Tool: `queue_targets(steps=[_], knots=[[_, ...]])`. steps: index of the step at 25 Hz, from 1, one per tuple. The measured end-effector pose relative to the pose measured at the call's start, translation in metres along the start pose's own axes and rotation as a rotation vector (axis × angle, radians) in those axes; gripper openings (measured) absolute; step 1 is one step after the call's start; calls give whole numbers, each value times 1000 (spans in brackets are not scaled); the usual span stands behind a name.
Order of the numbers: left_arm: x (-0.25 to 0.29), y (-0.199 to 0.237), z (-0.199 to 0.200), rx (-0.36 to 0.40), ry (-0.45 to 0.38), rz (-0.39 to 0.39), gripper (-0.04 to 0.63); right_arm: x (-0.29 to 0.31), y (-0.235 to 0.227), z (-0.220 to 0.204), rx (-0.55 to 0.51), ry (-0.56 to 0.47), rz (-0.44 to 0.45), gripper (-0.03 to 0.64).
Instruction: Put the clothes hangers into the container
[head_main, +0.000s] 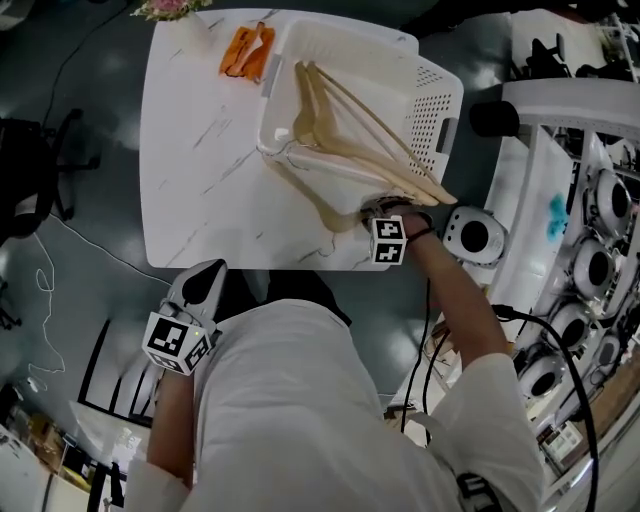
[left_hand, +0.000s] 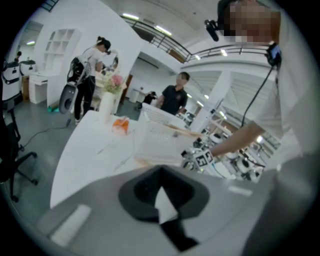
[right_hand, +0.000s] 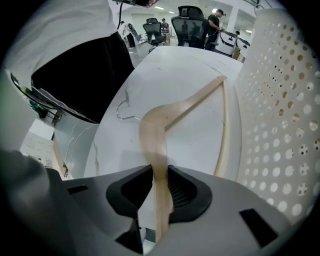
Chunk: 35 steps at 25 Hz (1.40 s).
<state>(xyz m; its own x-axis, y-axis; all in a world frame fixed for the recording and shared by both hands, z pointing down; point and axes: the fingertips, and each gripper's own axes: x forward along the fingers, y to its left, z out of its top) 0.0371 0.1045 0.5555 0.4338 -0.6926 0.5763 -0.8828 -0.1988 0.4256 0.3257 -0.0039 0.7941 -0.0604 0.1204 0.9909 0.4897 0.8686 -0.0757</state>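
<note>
Hanger (right_hand: 167, 111): arm clamped in right hand-held gripper (right_hand: 159, 181), left hand-held gripper (left_hand: 160, 194) seemingly closed empty; lift it clear over container (head_main: 435, 105) wall.

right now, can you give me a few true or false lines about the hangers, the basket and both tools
1. The right tool grips a hanger lying on the table. True.
2. The basket is empty. False: several hangers lie in it.
3. The left tool holds a hanger. False: nothing is between its jaws, and it is off the table's near edge.
4. An orange item lies on the table beside the basket. True.
</note>
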Motion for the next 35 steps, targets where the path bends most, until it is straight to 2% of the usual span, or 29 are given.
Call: queue_targets(steps=[9,14,20,29,35], knots=[[-7,0,6,16,-24,-8,2,-28,18,52,16,-121,57,83],[-14,8,14,24,-47,-5,2,-48,19,81,87,-186,111,83],[-22,14,18,32,-63,-11,2,-79,18,124,109,-264,136,83],[-42,37,33,50,-107,-3,2,-140,10,186,275,-451,162,83],[-54,65,45,-4,-164,35,2,-196,6,219,300,-546,159,83]])
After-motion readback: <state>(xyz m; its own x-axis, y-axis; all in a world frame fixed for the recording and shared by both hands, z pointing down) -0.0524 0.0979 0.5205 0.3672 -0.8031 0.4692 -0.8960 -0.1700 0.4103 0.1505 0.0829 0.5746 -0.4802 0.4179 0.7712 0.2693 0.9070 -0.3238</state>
